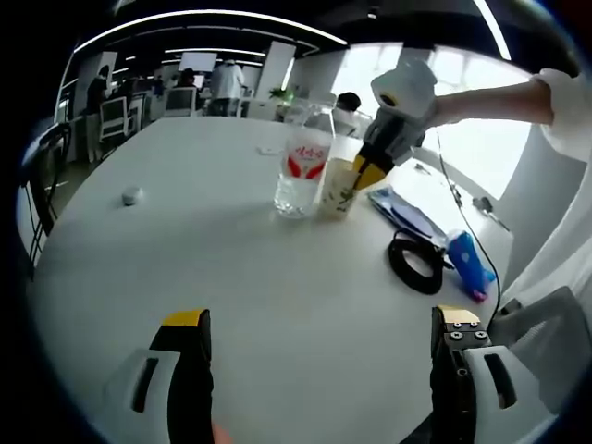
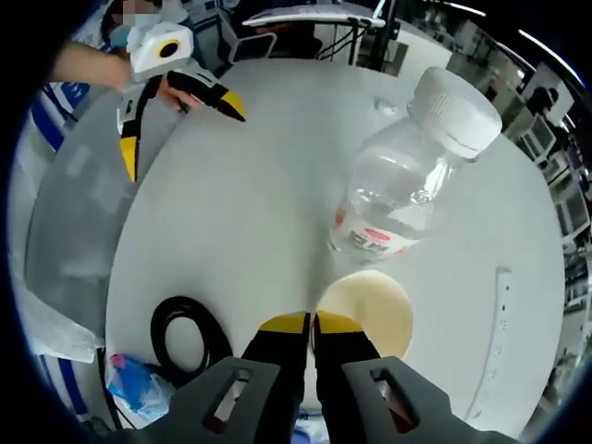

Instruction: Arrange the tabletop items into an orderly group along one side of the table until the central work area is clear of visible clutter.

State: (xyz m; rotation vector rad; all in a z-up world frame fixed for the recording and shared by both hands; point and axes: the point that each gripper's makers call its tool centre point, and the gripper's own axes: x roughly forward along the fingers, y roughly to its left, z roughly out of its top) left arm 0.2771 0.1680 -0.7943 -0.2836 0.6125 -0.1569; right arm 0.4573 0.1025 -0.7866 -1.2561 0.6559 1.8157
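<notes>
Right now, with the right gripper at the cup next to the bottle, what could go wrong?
The right gripper is shut on the paper cup's rim; thin paper may crumple or slip. The water bottle stands right beside the cup, so dragging the cup could tip it. The black cable coil lies nearby and could snag a sideways slide.

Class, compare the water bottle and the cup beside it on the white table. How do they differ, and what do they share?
The water bottle is clear, capped and taller; the cup is cream, open-topped and shorter. The bottle stands free; the right gripper is closed on the cup's rim. Both stand upright, side by side, on the table.
</notes>
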